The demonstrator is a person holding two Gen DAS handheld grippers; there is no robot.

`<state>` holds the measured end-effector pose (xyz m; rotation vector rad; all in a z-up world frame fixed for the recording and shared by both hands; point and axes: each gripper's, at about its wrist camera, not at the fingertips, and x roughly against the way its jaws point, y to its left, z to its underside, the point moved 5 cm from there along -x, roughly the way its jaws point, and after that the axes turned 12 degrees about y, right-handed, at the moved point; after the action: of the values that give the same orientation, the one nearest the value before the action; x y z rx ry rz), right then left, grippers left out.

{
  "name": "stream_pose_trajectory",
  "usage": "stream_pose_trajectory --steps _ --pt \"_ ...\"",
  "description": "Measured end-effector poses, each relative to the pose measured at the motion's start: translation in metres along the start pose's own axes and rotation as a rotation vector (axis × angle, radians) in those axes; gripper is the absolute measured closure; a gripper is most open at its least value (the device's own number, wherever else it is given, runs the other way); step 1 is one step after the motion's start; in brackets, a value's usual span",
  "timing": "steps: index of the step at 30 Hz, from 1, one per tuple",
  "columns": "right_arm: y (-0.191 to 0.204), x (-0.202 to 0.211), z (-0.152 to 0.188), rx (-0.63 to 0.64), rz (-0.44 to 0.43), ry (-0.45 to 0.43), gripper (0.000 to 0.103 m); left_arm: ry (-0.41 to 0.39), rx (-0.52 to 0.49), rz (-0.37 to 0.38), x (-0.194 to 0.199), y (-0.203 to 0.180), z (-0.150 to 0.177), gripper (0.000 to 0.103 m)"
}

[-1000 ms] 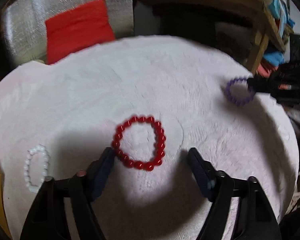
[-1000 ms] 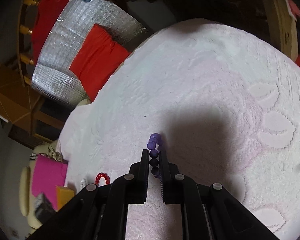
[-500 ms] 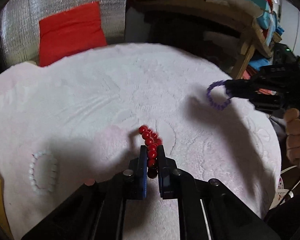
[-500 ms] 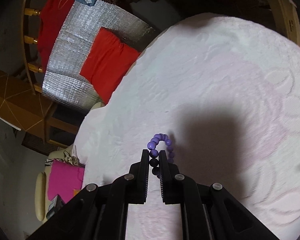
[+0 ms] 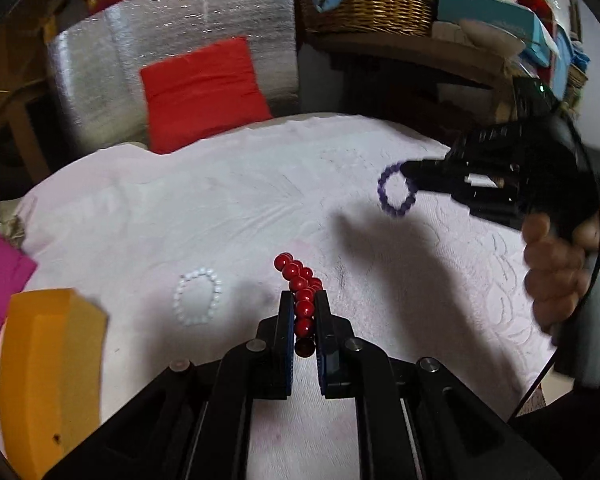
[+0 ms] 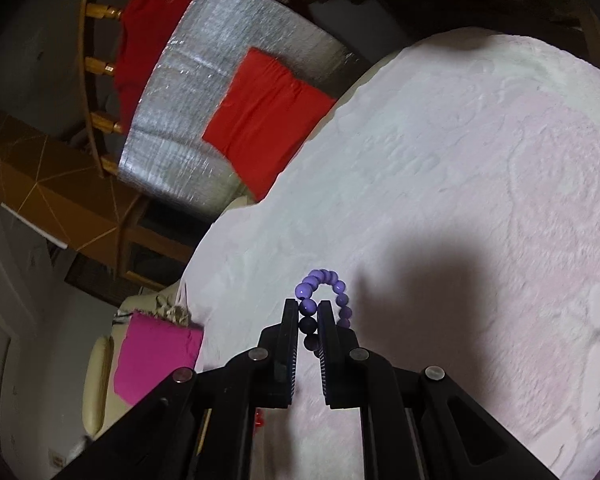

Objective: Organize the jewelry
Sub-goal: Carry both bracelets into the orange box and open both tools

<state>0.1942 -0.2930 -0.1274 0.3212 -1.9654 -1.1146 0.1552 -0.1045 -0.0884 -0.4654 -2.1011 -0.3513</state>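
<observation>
The left gripper (image 5: 303, 304) is clamping the red bracelet (image 5: 298, 280), and the right gripper (image 6: 309, 312) is clamping the purple bracelet (image 6: 324, 286) (both hanging above the white cloth (image 5: 260, 200)). The white bracelet (image 5: 198, 294) is lying just left of the left gripper, so that arm is nearer.

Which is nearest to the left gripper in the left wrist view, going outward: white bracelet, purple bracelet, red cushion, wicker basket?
From the left gripper, which is shut on the red bracelet:
1. White bracelet, lying on the cloth just to its left.
2. Purple bracelet, held up ahead to the right.
3. Red cushion, beyond the table's far edge, left.
4. Wicker basket, on the shelf at the back.
</observation>
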Motion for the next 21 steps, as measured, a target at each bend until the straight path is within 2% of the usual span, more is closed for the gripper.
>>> stream_pose_trajectory --steps 7,15,21 --pt "0.024 0.000 0.016 0.065 -0.072 0.044 0.093 0.022 0.031 -0.087 0.028 -0.012 -0.001 0.094" --pt "0.037 0.012 0.013 0.097 -0.139 0.034 0.092 0.040 0.072 -0.166 0.043 -0.018 -0.004 0.094" --pt "0.045 0.005 0.015 0.138 -0.133 0.056 0.092 0.033 0.074 -0.203 0.052 -0.022 -0.005 0.094"
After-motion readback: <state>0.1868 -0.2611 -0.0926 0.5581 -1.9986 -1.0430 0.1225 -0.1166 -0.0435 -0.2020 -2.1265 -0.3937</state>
